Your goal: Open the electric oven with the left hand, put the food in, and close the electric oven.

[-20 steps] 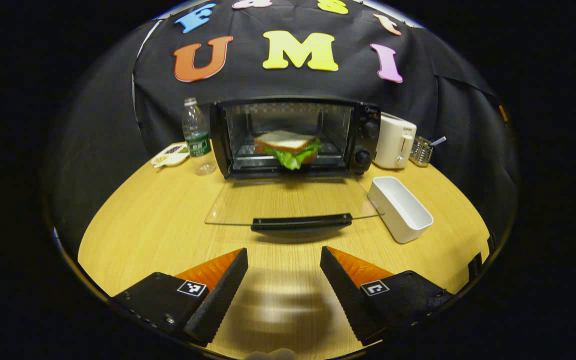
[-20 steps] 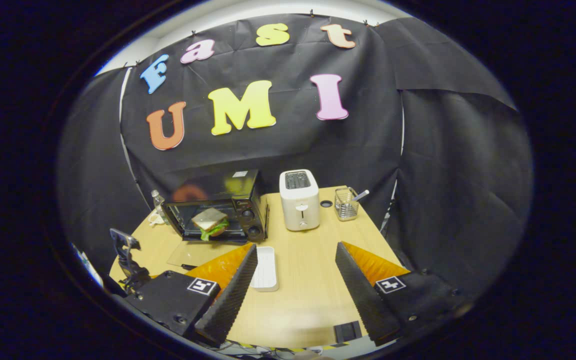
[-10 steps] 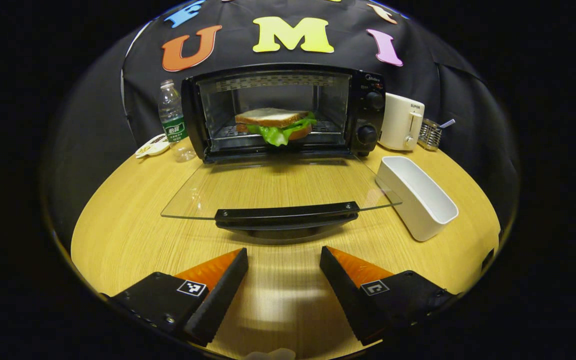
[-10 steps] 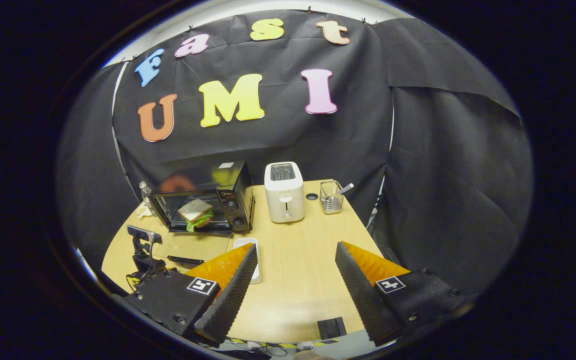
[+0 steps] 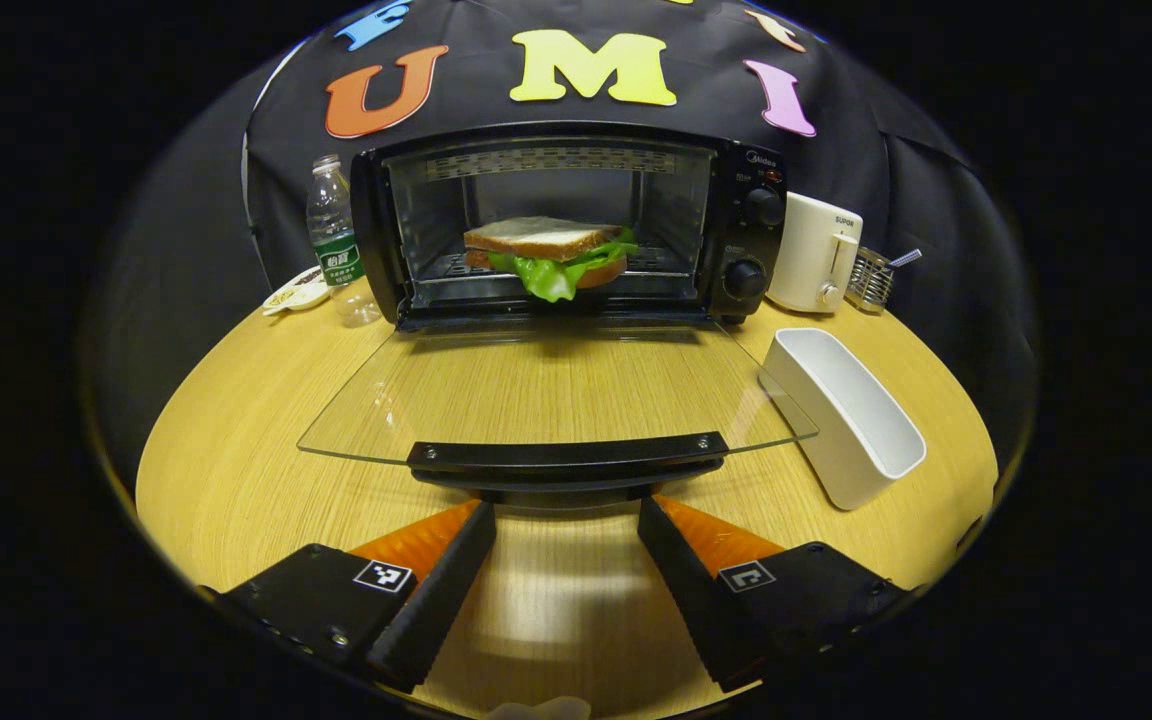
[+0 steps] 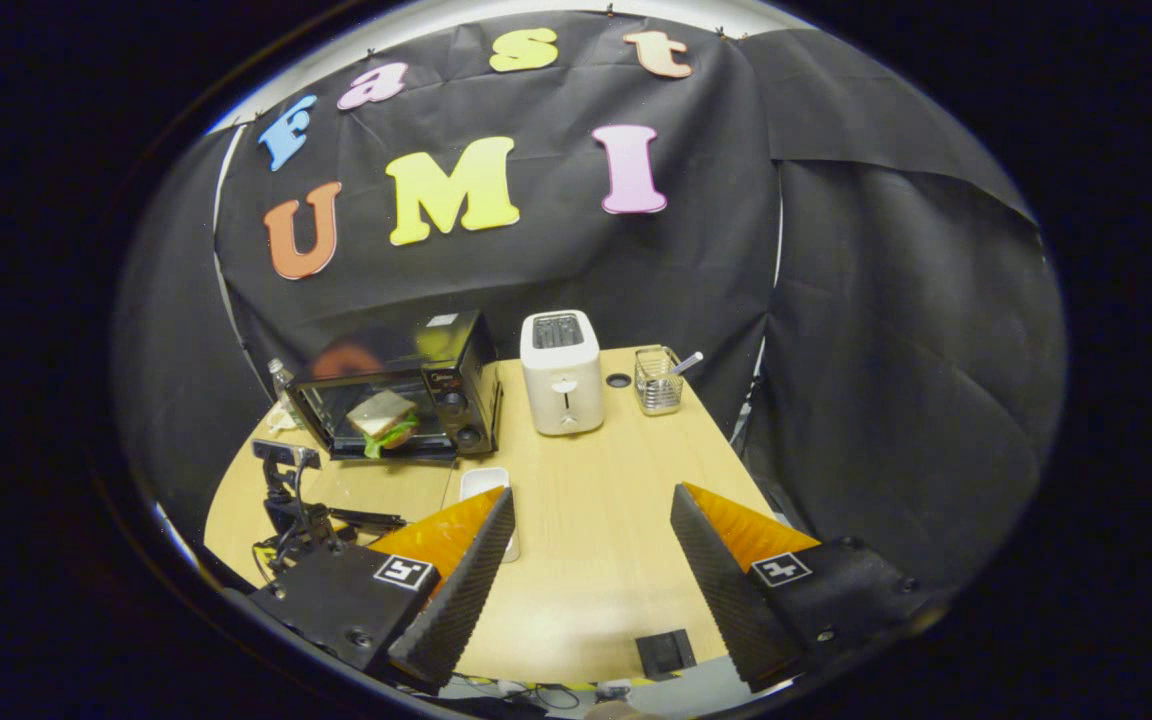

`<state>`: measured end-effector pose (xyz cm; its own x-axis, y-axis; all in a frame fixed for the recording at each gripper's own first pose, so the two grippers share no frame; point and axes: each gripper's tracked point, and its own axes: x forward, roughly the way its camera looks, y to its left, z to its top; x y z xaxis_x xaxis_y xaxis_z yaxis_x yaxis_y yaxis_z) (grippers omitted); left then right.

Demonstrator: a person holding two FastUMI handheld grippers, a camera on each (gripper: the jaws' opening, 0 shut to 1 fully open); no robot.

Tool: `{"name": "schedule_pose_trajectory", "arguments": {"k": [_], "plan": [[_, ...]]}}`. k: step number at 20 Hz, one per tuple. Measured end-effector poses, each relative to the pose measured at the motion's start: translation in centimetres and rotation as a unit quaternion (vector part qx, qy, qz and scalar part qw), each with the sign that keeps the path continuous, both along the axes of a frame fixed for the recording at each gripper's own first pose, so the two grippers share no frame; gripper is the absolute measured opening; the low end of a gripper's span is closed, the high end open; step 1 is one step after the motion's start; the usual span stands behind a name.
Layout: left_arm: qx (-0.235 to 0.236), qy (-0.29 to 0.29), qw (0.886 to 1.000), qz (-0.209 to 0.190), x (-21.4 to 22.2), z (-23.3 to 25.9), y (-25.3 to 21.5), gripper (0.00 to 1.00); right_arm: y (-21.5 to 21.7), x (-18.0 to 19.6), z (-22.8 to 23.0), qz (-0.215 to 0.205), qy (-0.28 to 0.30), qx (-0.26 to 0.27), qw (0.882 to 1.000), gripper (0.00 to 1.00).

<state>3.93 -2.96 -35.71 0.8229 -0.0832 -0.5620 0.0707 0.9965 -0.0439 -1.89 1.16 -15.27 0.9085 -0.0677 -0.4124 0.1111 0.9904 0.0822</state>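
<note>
Oven [image 5: 556, 225] stands at the back edge of the table [image 5: 236, 460], door [image 5: 556, 390] swung fully down and lying about level over the table. Sandwich [image 5: 548, 255] sits on the rack inside, lettuce hanging over the rack's front edge. Loading is judged complete; closing is the step in hand.

Left gripper [image 5: 561, 535] is low at the front of the table, fingers apart, tips just beside and under the door handle [image 5: 566, 455]. No contact with the handle can be confirmed. Right gripper [image 6: 586, 545] hangs high and well back from the table, fingers apart, holding nothing.

Recommendations for the closing:
- Take the handle near its middle, so the door rises evenly on both hinges.
- Either grip the bar or lift it from beneath; the fingers are already placed for a lift.
- Follow the hinge arc, up and then toward the oven, rather than pushing straight forward, which would likely slide the oven back.
- Watch the hanging lettuce; it may catch between door and frame.
- The white tray [image 5: 841, 410] lies just beside the door's right corner; keep the gripper clear of it.
</note>
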Motion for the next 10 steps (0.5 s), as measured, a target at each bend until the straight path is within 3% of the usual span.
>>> {"name": "schedule_pose_trajectory", "arguments": {"k": [10], "plan": [[-0.018, -0.028, 0.999, 0.006, 1.4, 4.3, 0.6, 0.95, 0.3, 0.3, -0.5, 0.002, 0.006, 0.026, 1.000, 1.00]]}}
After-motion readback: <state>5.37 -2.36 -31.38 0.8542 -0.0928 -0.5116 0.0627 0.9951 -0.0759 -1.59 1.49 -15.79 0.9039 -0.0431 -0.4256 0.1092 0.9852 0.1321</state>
